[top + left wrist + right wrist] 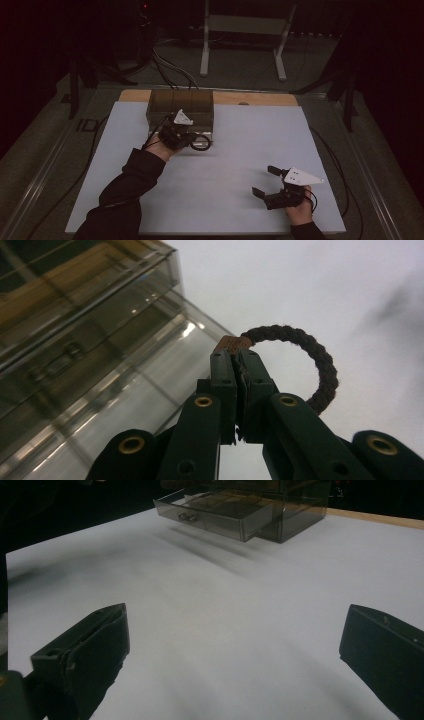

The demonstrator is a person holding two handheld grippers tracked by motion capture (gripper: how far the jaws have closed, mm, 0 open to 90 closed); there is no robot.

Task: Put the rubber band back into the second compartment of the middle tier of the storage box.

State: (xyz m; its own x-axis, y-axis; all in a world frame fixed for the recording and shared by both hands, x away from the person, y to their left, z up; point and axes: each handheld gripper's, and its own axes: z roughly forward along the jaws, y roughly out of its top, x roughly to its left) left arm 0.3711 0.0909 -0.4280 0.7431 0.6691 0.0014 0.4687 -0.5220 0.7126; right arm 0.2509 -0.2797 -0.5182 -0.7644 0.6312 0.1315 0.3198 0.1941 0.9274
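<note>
Your left gripper [235, 371] is clamped on a dark braided ring [305, 357], its jaws pressed together on the ring's small brown joint while the rest of the loop hangs free to one side. In the high view, that gripper [192, 142] is at the front of the clear drawer box [180, 107], which stands at the far edge of the white mat [220, 190], left of centre, with the ring [201, 144] just off the box's front right corner. The box has one drawer [215, 515] pulled out toward you (the right gripper view shows it open, with a small handle on its front). In the left gripper view, the drawer's clear wall [115, 390] lies just beside the jaws; whether the ring touches it cannot be determined. Your right gripper [267, 182] sits near the near right corner of the mat, well apart from the box, with its jaws spread wide and nothing between them. The mat itself lies on a wooden board [260, 98] whose far edge shows beyond it.
</note>
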